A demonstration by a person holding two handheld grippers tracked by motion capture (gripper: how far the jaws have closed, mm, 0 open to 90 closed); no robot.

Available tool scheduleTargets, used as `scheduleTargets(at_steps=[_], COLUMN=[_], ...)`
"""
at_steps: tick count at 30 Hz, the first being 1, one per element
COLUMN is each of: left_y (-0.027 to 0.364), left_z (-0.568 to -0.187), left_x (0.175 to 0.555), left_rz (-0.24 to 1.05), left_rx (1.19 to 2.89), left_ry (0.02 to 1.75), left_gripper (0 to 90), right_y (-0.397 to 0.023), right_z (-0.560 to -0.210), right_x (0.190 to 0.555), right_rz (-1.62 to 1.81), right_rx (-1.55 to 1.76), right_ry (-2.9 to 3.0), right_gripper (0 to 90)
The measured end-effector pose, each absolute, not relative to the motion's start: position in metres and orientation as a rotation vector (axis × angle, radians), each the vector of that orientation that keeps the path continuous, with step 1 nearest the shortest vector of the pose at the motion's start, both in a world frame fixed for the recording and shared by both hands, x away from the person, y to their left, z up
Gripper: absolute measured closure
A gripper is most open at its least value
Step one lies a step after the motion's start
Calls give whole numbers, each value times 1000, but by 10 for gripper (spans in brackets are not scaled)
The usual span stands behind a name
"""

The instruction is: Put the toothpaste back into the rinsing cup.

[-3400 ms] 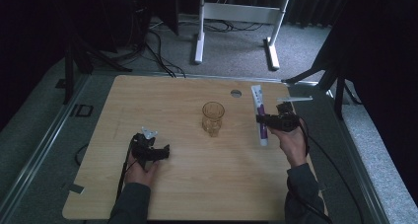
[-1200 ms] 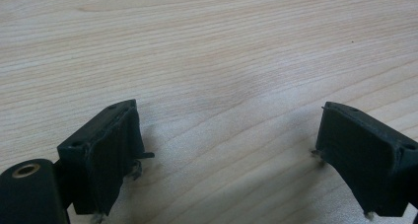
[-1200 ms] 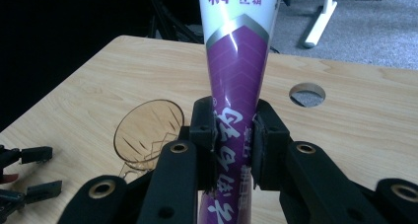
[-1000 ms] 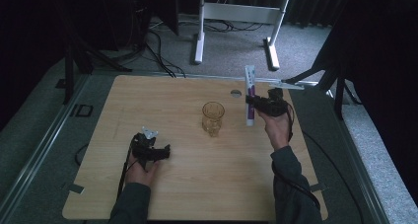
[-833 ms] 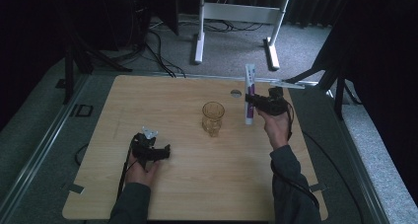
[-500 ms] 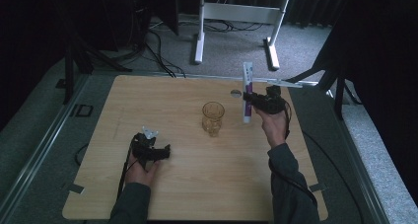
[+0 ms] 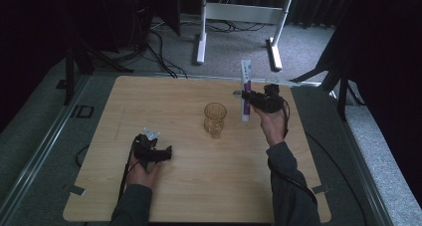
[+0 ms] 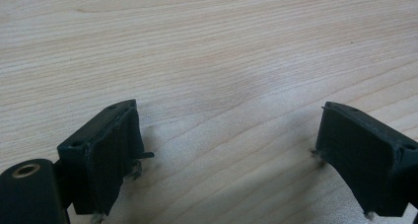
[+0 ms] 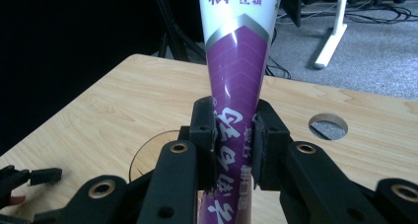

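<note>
Now your right gripper (image 7: 247, 97) has its fingers (image 9: 204, 130) clamped on a tube (image 7: 245, 89), purple below and white above, and holds it upright above the far right part of the wooden surface (image 7: 199, 186). In the right gripper view the two pads press on the tube's (image 9: 236, 86) purple part from either side, with the white flat end rising out of the top of the picture and the lower end running down between the gripper's arms. From the high view the tube stands just to the right of a glass (image 7: 215, 119), apart from it; the glass sits upright on the surface near the middle. In the right gripper view the rim of the glass (image 9: 148, 155) shows low behind the left finger, and a round hole (image 9: 328, 126) in the surface lies to the right of the tube. Your left gripper (image 7: 160, 153) rests low at the near left part of the surface, well apart from the glass and the tube. In the left gripper view its fingers (image 8: 106, 155) stand wide apart with nothing but bare wood (image 8: 222, 86) between them. Beyond the far edge, on the grey floor, the white legs of a stand (image 7: 201, 37) show in the high view.
</note>
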State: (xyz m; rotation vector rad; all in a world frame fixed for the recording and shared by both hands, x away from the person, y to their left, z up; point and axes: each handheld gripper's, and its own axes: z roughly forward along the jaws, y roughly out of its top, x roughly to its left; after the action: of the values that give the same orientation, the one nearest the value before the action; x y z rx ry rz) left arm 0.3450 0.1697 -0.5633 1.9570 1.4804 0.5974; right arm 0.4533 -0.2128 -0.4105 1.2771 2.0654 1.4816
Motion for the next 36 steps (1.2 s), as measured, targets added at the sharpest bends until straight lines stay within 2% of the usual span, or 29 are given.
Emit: scheduleTargets(at_steps=[36], left_y=[170], left_z=[-563], left_x=[345], left_rz=[598], left_rx=[1954], left_ry=[1482], left_gripper=[98], right_y=[-187], right_z=[-407], right_x=[459], right_rz=[1490], right_rx=[1231], right_ry=[2072], right_gripper=[746])
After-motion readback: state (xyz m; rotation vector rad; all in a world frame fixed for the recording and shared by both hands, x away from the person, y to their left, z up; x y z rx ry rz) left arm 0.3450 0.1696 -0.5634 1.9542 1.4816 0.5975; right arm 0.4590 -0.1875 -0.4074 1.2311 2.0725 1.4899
